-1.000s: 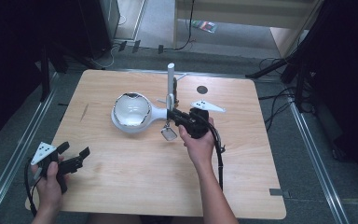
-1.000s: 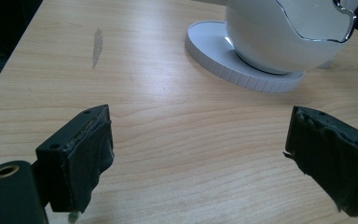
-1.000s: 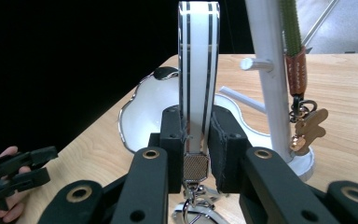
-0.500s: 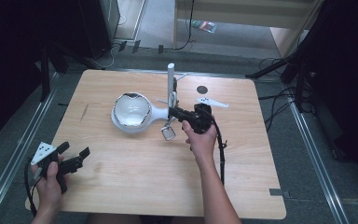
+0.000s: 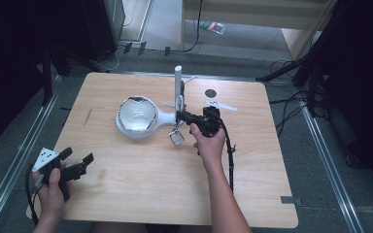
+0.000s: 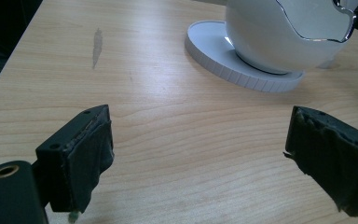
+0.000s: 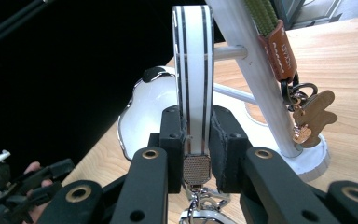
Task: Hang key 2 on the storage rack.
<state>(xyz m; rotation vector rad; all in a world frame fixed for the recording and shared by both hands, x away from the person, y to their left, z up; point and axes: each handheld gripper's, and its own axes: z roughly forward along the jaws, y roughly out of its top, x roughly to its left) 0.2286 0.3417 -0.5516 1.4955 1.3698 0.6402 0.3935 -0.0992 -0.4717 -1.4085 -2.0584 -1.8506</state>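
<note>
A white strap with black stripes stands upright between the jaws of my right gripper, which is shut on it near its metal end. The strap's loop reaches a peg on the white pole. A green strap with a brown tag and a bear charm hangs on that pole. In the high view my right gripper sits beside the pole, with a small tag dangling below. My left gripper rests open at the near left corner, nothing between its pads.
A white bowl on a round base joins the pole's stand at mid-table. A small black disc lies behind the right hand. The table's near edge and left edge are close to the left hand.
My right gripper, still shut on the striped strap, has shifted slightly toward the pole. The left hand has stayed where it was.
</note>
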